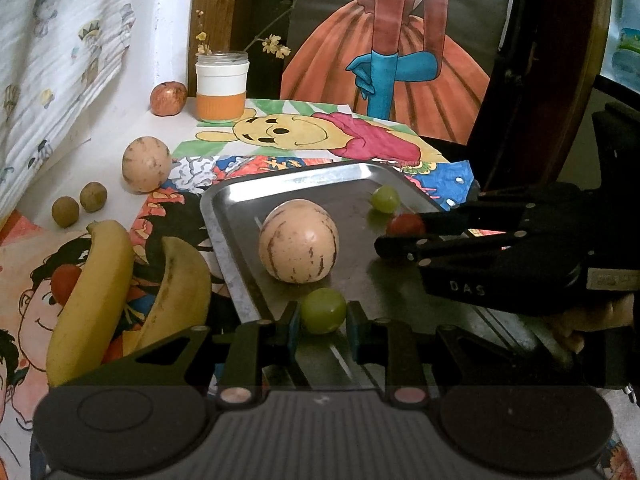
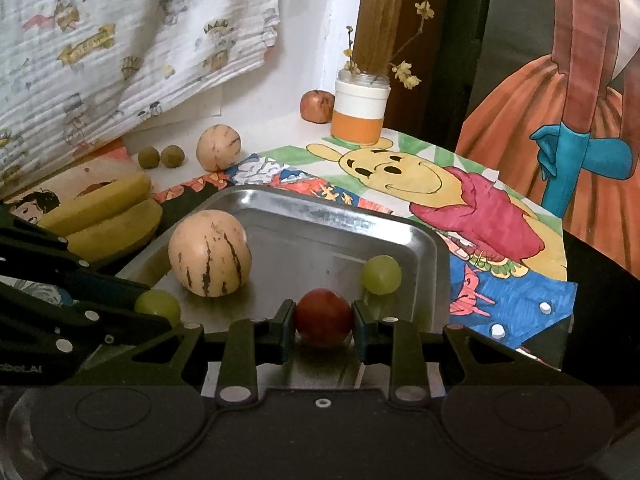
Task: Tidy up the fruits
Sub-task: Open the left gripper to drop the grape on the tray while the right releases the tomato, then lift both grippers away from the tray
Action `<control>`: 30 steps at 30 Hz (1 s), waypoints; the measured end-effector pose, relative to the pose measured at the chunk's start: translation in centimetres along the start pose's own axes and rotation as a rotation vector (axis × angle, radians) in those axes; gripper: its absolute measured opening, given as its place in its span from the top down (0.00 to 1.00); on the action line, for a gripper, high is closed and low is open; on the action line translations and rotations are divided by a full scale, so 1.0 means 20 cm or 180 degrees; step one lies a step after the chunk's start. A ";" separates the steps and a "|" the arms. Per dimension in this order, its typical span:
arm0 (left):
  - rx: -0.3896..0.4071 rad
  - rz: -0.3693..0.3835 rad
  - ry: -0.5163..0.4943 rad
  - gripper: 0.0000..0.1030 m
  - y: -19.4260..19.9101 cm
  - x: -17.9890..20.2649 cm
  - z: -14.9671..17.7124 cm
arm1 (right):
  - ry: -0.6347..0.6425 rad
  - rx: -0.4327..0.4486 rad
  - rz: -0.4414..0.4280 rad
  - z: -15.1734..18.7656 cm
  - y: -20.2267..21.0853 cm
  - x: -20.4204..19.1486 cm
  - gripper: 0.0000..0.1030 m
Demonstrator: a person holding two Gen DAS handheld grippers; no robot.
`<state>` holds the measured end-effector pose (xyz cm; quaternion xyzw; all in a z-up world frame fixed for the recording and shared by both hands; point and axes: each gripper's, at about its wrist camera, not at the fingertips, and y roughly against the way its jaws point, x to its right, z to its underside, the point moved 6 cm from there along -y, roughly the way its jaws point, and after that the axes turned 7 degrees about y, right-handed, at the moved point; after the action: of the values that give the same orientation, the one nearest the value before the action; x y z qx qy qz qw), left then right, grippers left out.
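- Left tool [image 1: 322, 330] clenched on a green grape [image 1: 323, 310] over the tray [image 1: 304, 178].
- Right tool [image 2: 324, 330] grips a red tomato [image 2: 324, 316] (low above the tray).
- Striped melon [image 1: 299, 240] and a second grape [image 1: 385, 198] lie in the tray; bananas [image 1: 100, 284] rest on the counter.

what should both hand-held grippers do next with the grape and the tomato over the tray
Probably open both and let go. The left hand-held gripper is shut on a green grape and the right hand-held gripper on a red tomato, both low over the metal tray, where a striped melon and another grape already lie.
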<state>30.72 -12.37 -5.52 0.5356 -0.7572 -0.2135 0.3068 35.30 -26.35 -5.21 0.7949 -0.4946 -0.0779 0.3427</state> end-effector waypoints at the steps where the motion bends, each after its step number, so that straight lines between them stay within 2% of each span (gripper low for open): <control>1: -0.0004 0.0006 0.0008 0.73 0.00 0.00 0.00 | -0.0001 0.0004 -0.0003 0.00 0.00 0.00 0.68; 5: -0.0003 0.0003 0.0025 0.73 0.00 -0.01 0.00 | -0.0022 0.0021 0.0013 0.00 0.01 0.00 0.68; 8: 0.0008 -0.0010 0.0046 0.73 0.01 -0.01 0.00 | -0.0081 0.0061 0.0017 0.00 0.03 0.01 0.64; 12: 0.0058 -0.0023 0.0092 0.70 0.05 -0.02 0.00 | -0.0159 0.0122 0.0051 0.01 0.09 0.02 0.56; 17: 0.0152 -0.0029 0.0130 0.62 0.13 -0.01 -0.01 | -0.0252 0.0244 0.0114 0.01 0.20 0.03 0.41; 18: 0.0176 -0.0040 0.0141 0.56 0.15 -0.01 -0.01 | -0.0269 0.0265 0.0131 0.01 0.22 0.03 0.37; 19: 0.0207 -0.0059 0.0157 0.46 0.17 -0.01 -0.01 | -0.0294 0.0290 0.0147 0.01 0.25 0.03 0.34; 21: 0.0280 -0.0104 0.0196 0.36 0.22 -0.02 -0.01 | -0.0333 0.0335 0.0167 0.01 0.30 0.03 0.29; 23: 0.0336 -0.0134 0.0234 0.33 0.27 -0.02 -0.01 | -0.0349 0.0367 0.0185 0.01 0.36 0.01 0.26; 30: 0.0529 -0.0247 0.0309 0.12 0.44 -0.04 0.01 | -0.0388 0.0481 0.0187 0.03 0.55 -0.06 0.13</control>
<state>24.69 -8.62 -0.11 0.5978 -0.7353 -0.1355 0.2892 26.43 -28.63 0.90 0.7974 -0.5421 -0.0786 0.2531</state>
